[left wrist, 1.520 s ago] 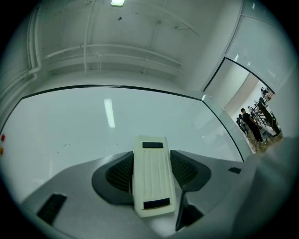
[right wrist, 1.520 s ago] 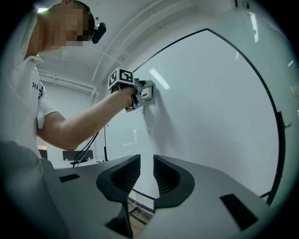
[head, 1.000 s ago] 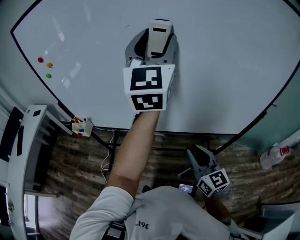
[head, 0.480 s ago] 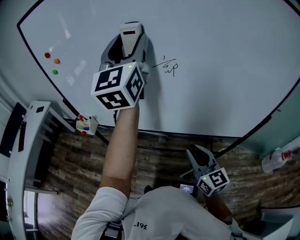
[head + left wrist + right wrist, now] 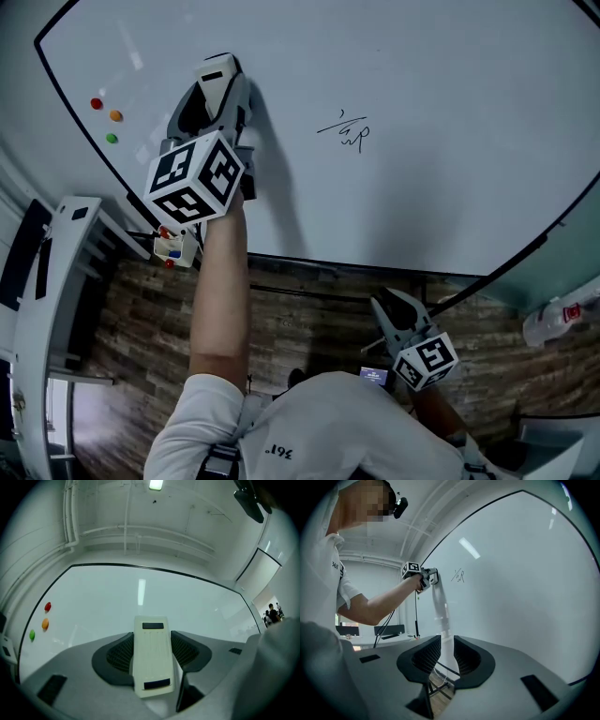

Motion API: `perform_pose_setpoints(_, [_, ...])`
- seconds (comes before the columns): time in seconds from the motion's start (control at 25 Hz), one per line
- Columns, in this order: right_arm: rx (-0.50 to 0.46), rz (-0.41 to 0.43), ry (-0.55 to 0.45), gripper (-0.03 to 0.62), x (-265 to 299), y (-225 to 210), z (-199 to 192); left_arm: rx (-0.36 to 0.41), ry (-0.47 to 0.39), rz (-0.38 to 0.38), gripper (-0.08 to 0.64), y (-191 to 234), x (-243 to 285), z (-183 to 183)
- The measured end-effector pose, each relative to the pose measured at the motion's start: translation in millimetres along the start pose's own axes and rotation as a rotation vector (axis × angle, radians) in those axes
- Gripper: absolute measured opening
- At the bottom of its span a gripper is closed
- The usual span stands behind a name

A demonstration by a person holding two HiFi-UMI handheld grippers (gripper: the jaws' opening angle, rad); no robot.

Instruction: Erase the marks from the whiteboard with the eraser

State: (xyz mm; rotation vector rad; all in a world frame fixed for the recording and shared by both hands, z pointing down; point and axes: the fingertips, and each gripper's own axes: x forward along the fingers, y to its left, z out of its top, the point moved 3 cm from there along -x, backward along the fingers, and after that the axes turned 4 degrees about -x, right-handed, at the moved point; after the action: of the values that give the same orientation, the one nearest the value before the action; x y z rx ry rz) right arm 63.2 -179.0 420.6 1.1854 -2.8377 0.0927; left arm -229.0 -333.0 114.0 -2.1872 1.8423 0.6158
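Observation:
The whiteboard [image 5: 450,112] carries a small black scribble [image 5: 347,132], which also shows in the right gripper view as the scribble [image 5: 459,576]. My left gripper [image 5: 217,98] is shut on a white eraser [image 5: 216,73] and presses it to the board well left of the scribble. In the left gripper view the eraser [image 5: 150,658] sits upright between the jaws of the left gripper [image 5: 151,644]. My right gripper [image 5: 389,309] hangs low below the board. Its jaws [image 5: 446,656] stand nearly together with nothing between them.
Red [image 5: 96,103], orange [image 5: 115,115] and green [image 5: 112,138] magnets sit on the board's left part. A small marker holder [image 5: 169,248] hangs at the lower left frame. A white stand [image 5: 47,309] is at the left, a bottle [image 5: 553,319] at the right, over wood flooring.
My left gripper has slid left across the board with the eraser. The scribble it covered a second ago now shows to its right. The right gripper has stayed still.

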Motion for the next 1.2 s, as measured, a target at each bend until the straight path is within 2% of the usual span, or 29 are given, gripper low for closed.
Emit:
perform_pose_setpoints(0.28, [0.001, -0.006, 0.001, 0.098, 1.8, 0.8, -1.8, -0.027, -0.033, -0.005, 0.255, 4.9, 2.6, 16.4])
perform_pose_setpoints(0.44, [0.009, -0.012, 0.006, 0.098, -0.7, -0.9, -6.0, -0.014, -0.035, 0.004, 0.255, -1.2, 6.8, 18.4])
perform_pose_setpoints(0.64, [0.014, -0.002, 0.007, 0.098, -2.6, 2.9, -9.1, -0.007, -0.027, -0.048, 0.255, -30.7, 14.4, 16.5])
perform_pose_setpoints(1.0, [0.038, -0.016, 0.021, 0.098, -17.3, -3.7, -18.6, 0.009, -0.022, -0.078, 0.255, -79.9, 21.7, 9.0])
perform_pose_setpoints(1.2, [0.046, -0.021, 0.021, 0.098, -25.8, -7.6, -22.4, 0.01, -0.005, -0.138, 0.255, -121.8, 26.1, -3.6])
